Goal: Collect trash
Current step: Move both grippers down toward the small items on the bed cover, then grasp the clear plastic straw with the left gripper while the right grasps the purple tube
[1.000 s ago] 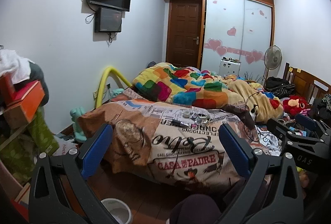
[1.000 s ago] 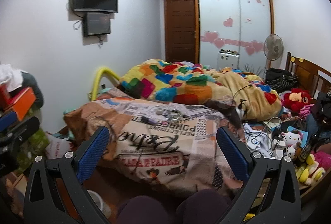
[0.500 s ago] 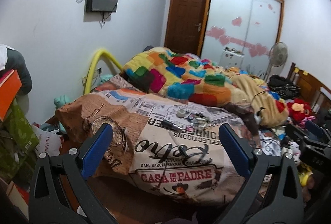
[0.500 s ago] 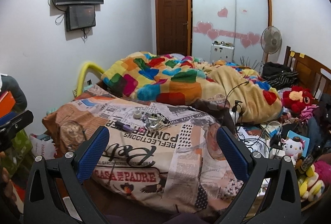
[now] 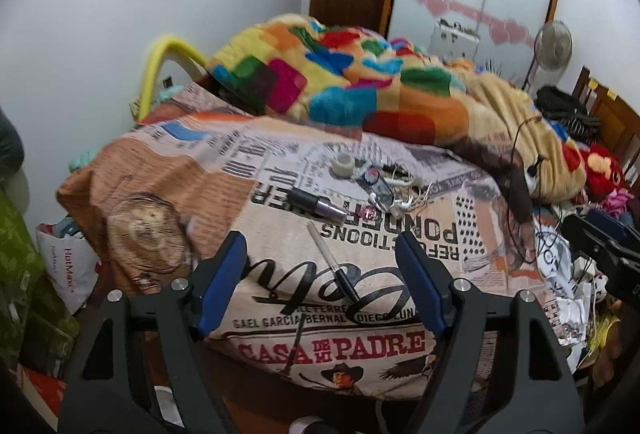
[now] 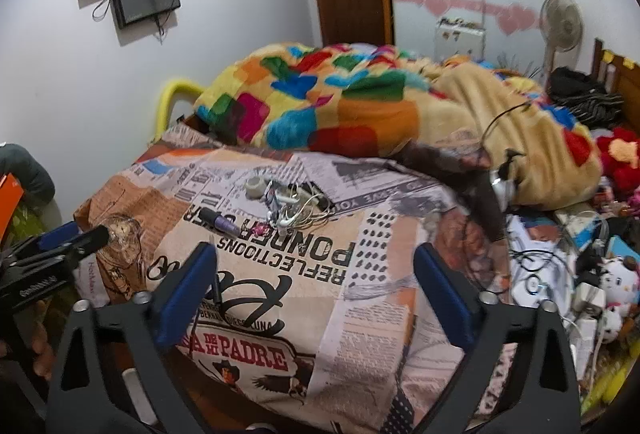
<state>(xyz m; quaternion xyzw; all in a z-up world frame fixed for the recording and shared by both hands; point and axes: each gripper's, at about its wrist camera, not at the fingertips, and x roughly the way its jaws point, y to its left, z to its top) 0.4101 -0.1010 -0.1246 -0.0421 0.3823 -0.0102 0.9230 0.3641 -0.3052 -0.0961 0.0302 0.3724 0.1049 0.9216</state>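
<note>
A small heap of litter lies on the newspaper-print bedcover (image 5: 472,246): a tape roll (image 5: 343,165), a purple tube (image 5: 318,205), tangled white earphones (image 5: 400,199) and a clear pen (image 5: 332,266). My left gripper (image 5: 322,254) is open, just in front of the pen and above the cover. My right gripper (image 6: 314,266) is open and empty, a little short of the tape roll (image 6: 254,187), purple tube (image 6: 221,221) and earphones (image 6: 298,211). The pen's black tip (image 6: 215,290) shows by its left finger.
A colourful patchwork blanket (image 5: 360,81) is heaped behind the litter. Cables, chargers and plush toys (image 6: 616,274) crowd the right side. Bags (image 5: 68,266) and boxes stand on the floor at left. A fan (image 6: 560,21) and wardrobe stand at the back.
Both grippers have moved forward and down towards the bedcover; the litter heap now looms much larger. Both stay open and empty.
</note>
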